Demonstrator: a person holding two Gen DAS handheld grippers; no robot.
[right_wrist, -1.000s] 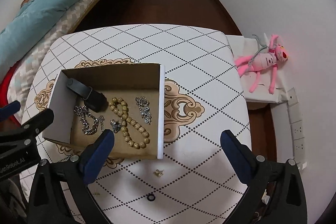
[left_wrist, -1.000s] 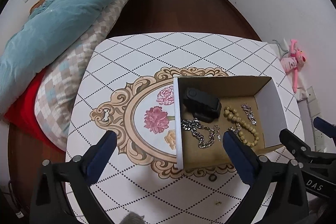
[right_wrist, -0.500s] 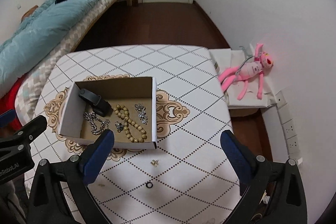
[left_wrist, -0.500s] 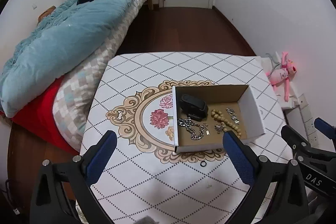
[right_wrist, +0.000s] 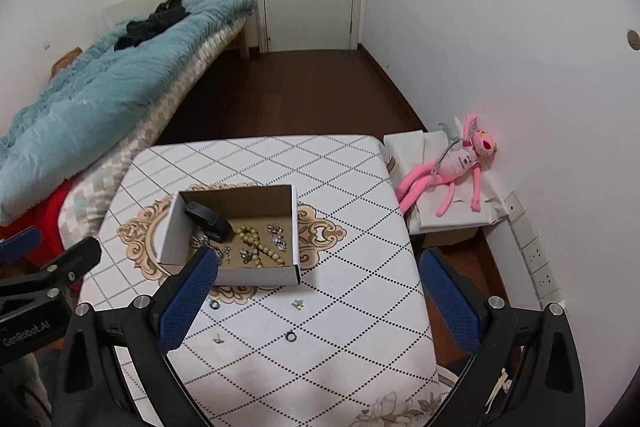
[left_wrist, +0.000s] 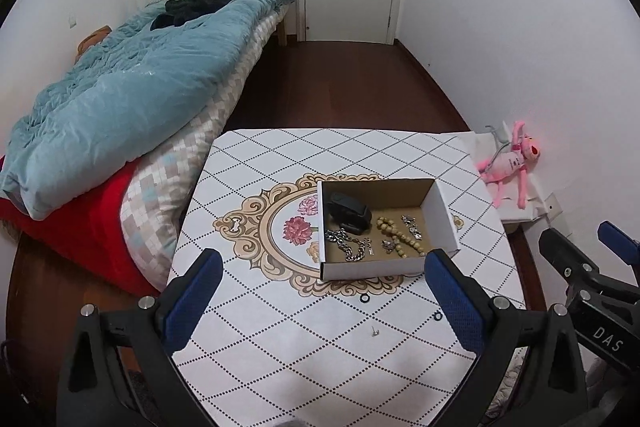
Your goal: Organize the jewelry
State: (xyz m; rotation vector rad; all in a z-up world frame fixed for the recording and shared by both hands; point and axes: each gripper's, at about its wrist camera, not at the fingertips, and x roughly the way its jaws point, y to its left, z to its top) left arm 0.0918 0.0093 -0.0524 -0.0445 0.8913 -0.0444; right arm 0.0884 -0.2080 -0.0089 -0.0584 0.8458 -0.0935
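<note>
Pulled back and up from the worktop point(left_wrist: 280, 163) since the earlier frames, both grippers; box now smaller in each view, door and more of the bed visible. Left gripper point(left_wrist: 320, 291) released, jaws wide apart, empty, held above the near edge. Right gripper point(right_wrist: 316, 291) likewise released and empty. Open cardboard box point(left_wrist: 444, 211) resting on the patterned cloth, right of the floral medallion. Inside: black band point(left_wrist: 348, 213) at far left, silver chain point(left_wrist: 348, 247) at near left, beaded bracelet point(left_wrist: 400, 237) in the middle, small silver piece point(left_wrist: 412, 227) to the right. Loose on the cloth near the box: two dark rings point(right_wrist: 214, 305) point(right_wrist: 291, 337) and two small gold pieces point(right_wrist: 298, 303) point(right_wrist: 218, 339). Pink plush toy point(right_wrist: 456, 167) on a low stand right of the worktop.
</note>
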